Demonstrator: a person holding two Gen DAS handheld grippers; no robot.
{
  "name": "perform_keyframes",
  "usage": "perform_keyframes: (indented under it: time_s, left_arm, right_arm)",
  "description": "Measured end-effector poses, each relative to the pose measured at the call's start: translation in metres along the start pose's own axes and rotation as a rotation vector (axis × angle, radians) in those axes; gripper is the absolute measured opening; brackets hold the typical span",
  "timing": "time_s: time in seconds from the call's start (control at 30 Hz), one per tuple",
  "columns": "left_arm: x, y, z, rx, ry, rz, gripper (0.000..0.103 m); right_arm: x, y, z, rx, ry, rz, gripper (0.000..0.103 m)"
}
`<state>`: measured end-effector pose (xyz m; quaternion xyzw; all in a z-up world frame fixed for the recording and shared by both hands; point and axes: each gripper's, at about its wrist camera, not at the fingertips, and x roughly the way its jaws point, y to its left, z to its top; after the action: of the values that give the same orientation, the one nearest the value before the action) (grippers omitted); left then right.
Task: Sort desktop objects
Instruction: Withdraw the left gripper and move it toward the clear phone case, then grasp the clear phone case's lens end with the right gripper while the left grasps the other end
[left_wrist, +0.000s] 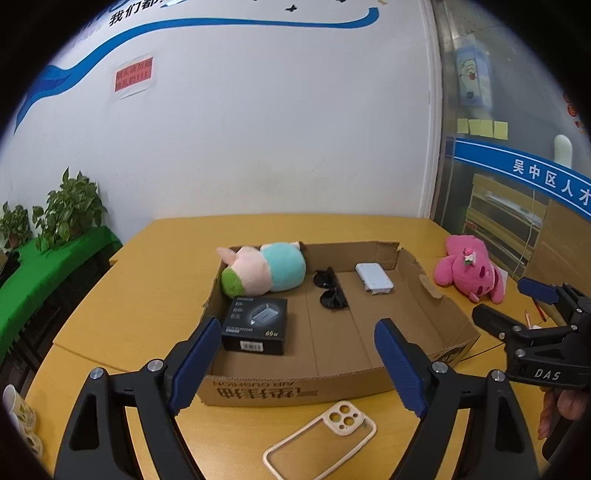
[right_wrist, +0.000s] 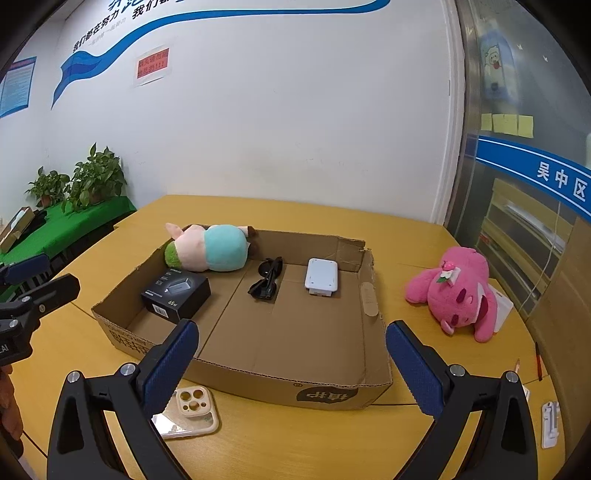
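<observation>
A shallow cardboard box (left_wrist: 436, 306) (right_wrist: 369, 295) sits on the yellow table. Inside lie a pastel plush (left_wrist: 266, 267) (right_wrist: 210, 249), a black charger box (left_wrist: 255, 328) (right_wrist: 177, 293), sunglasses (left_wrist: 330, 290) (right_wrist: 266, 278) and a white power bank (left_wrist: 373, 278) (right_wrist: 322, 277). A clear phone case (left_wrist: 321, 439) (right_wrist: 190, 410) lies on the table in front of the box. A pink plush bear (left_wrist: 471, 271) (right_wrist: 458, 295) lies right of the box. My left gripper (left_wrist: 295, 365) is open above the box's near wall. My right gripper (right_wrist: 291, 367) is open, also seen in the left wrist view (left_wrist: 506, 306).
Pencils (right_wrist: 537, 362) and a white stand (right_wrist: 550, 424) lie at the table's right edge. A paper cup (left_wrist: 16, 410) stands at the near left. Potted plants (left_wrist: 70, 206) sit on a green-covered bench left of the table. A white wall is behind.
</observation>
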<state>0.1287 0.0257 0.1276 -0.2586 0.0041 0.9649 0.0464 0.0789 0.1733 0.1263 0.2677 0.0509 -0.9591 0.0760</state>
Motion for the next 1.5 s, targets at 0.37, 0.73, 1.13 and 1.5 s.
perform_keyframes:
  time_s: [0.37, 0.73, 1.13, 1.5]
  left_arm:
    - [0.042, 0.047, -0.070, -0.114, 0.287, -0.076, 0.085]
    - [0.098, 0.079, -0.155, -0.400, 0.584, -0.347, 0.083]
    - [0.098, 0.040, -0.152, -0.127, 0.619, -0.486, 0.083]
    - [0.101, 0.048, -0.151, -0.189, 0.613, -0.450, 0.084]
  right_arm:
    - [0.079, 0.042, -0.085, -0.098, 0.319, 0.429, 0.103]
    - [0.130, 0.090, -0.121, -0.228, 0.411, 0.630, 0.103]
    - [0.040, 0.102, -0.163, -0.506, 0.411, 0.878, 0.102]
    - [0.135, 0.047, -0.129, -0.294, 0.430, 0.812, 0.103]
